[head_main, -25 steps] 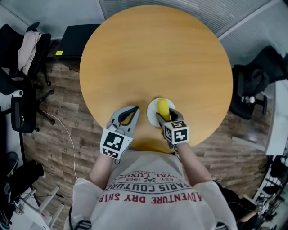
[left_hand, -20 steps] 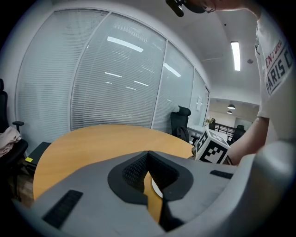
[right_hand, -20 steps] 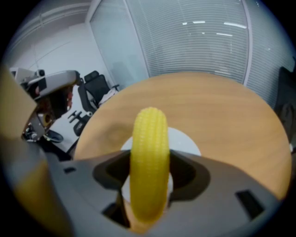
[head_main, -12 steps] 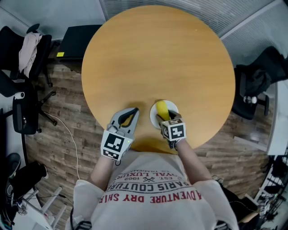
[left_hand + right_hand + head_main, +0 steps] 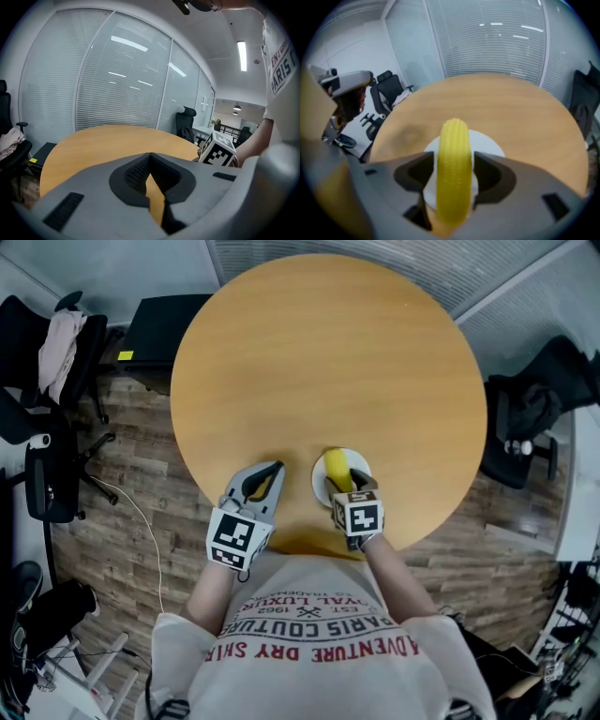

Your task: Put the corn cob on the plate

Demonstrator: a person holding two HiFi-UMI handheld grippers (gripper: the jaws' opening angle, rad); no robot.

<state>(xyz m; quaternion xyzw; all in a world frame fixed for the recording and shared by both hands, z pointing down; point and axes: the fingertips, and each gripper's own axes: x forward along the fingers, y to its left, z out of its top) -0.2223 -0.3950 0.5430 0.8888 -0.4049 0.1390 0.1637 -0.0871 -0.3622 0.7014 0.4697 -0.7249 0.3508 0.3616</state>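
A yellow corn cob (image 5: 336, 468) lies lengthwise over a small white plate (image 5: 360, 463) near the front edge of the round wooden table (image 5: 328, 352). My right gripper (image 5: 346, 483) is shut on the corn cob (image 5: 453, 140), its jaws pressed against both sides, with the plate (image 5: 490, 142) showing behind and under it. I cannot tell whether the cob rests on the plate. My left gripper (image 5: 270, 472) hovers just left of the plate. Its jaws meet at the tips (image 5: 150, 157), shut with nothing held.
Black office chairs stand on the wood floor to the left (image 5: 47, 362) and right (image 5: 534, 409) of the table. A black cabinet (image 5: 164, 324) sits at the table's back left. The person's torso is close against the table's front edge.
My right gripper, with the cob, has shifted slightly left and toward the person over the plate. The left gripper has hardly moved.
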